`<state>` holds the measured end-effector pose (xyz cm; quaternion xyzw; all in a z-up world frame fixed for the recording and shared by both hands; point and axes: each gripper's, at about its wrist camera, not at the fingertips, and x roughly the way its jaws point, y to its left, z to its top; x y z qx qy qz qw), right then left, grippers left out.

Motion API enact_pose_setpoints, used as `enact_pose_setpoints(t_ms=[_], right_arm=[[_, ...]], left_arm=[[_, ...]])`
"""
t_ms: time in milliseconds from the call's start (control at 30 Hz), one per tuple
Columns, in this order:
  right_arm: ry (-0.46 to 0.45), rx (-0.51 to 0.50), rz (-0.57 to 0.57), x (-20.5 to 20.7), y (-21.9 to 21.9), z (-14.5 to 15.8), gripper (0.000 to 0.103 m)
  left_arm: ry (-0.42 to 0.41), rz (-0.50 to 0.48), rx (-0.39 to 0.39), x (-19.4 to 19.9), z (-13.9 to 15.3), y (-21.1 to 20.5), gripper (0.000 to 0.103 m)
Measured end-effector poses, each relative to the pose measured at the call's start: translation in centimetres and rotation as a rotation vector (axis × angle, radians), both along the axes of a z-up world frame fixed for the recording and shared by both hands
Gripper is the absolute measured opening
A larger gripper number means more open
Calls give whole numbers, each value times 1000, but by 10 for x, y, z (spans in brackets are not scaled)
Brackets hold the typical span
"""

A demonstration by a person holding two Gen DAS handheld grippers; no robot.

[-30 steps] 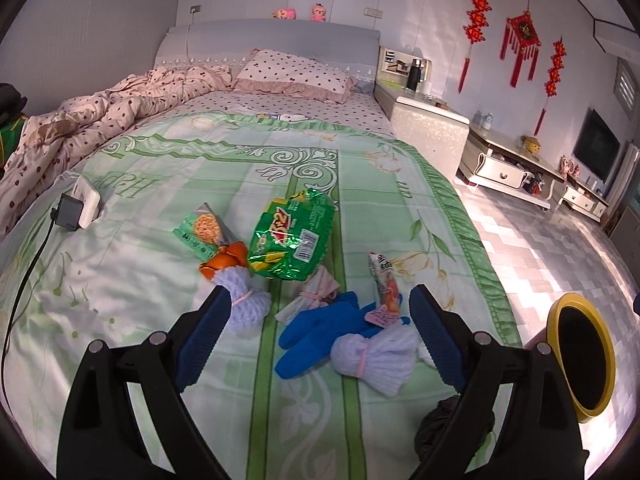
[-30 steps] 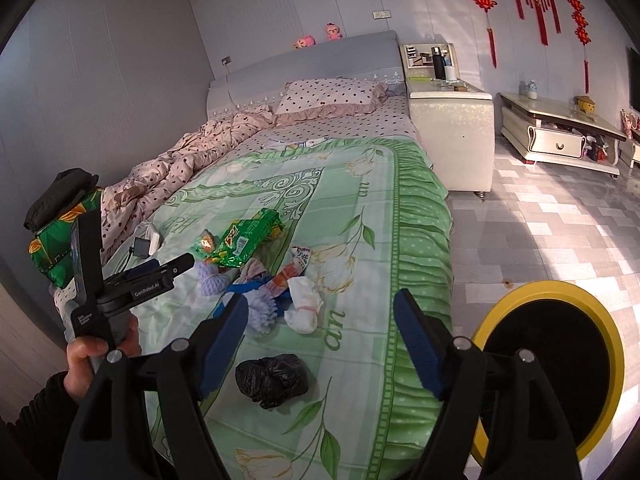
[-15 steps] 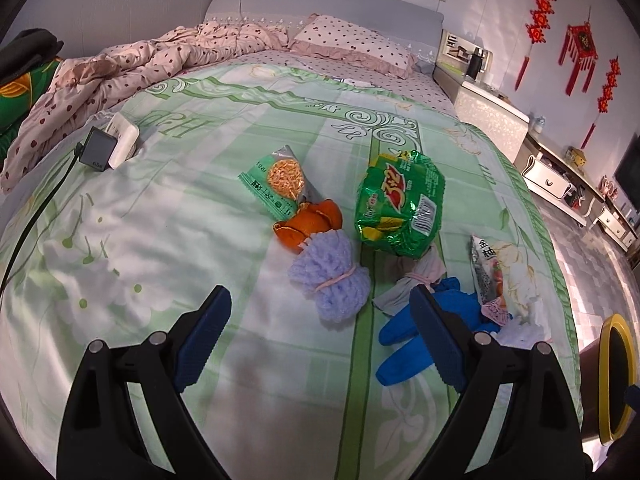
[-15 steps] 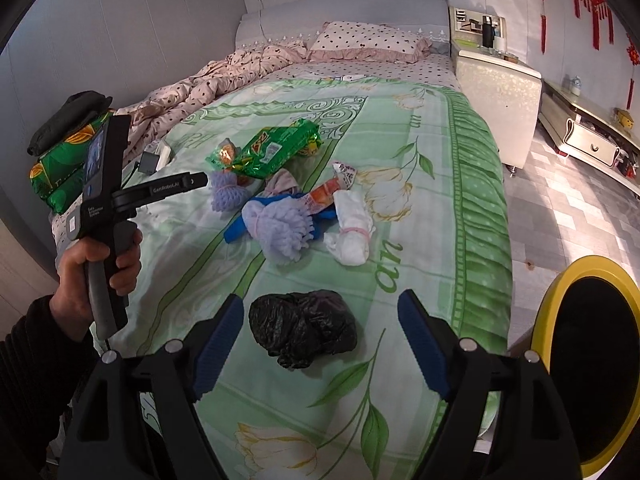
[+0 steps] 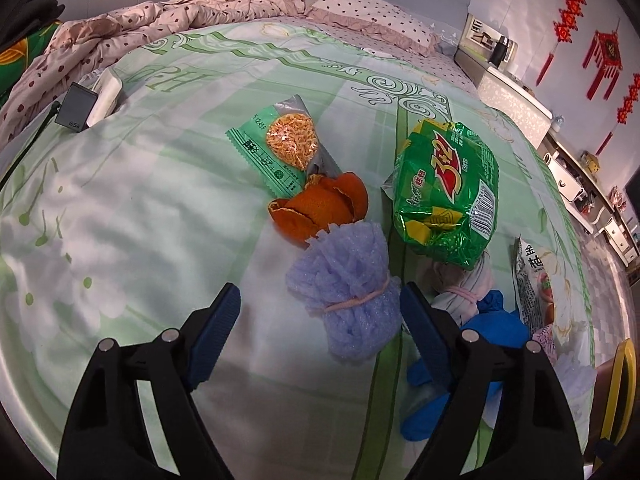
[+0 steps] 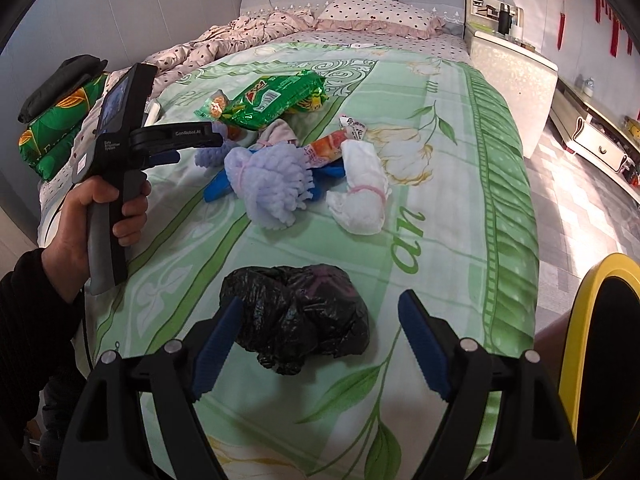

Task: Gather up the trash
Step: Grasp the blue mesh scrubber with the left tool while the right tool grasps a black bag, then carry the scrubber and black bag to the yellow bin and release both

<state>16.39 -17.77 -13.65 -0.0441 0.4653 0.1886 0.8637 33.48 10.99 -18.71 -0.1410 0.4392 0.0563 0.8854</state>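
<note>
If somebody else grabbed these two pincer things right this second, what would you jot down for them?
Left gripper: empty, jaws closing, the purple foam net between its pads, not yet pinched.
Right gripper: open, empty, over the black plastic bag.
On the bed cover: green snack bag, noodle wrapper, orange peel, blue glove, white foam net.
Yellow-rimmed bin stands on the floor beside the bed.
Nothing picked up yet; all trash remains.

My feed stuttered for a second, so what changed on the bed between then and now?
Both claws came down toward the bed: the left claw, closing, now frames the purple foam bundle; the right claw frames the black bag. Nothing gripped yet. The litter lies where it was.
</note>
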Motion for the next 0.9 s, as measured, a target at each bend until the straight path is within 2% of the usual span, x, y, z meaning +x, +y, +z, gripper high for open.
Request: enact_pose_setpoints(t_ms=[67,200,233,300,333,533,633,900], right_arm=[[11,0,5,3,2,-5,76],[34,-2,19,6,9,-13,74],[38,2,19,7,10,-14,70],[47,7,30,8,12,-16,61],[47,8,36,8,13,-15,56],[22,2,51,6,19,-10,40],[11,13,51,2,18,-4,36],[-52,54,43,-17,13,28,35]], left_arm=[[-3,-13,-5,4,-3,-4,69],[-11,-33,-24,8,-3,-11,49],[-14,-36,-29,8,-3,-12,41],[-25,-39,-31,7,-2,-13,37],[-30,-38,-33,6,-2,-12,35],[-53,-21,-54,-3,5,-3,31],[-66,-14,-60,-9,12,2,31],[-127,-22,-45,-39,48,5,31]])
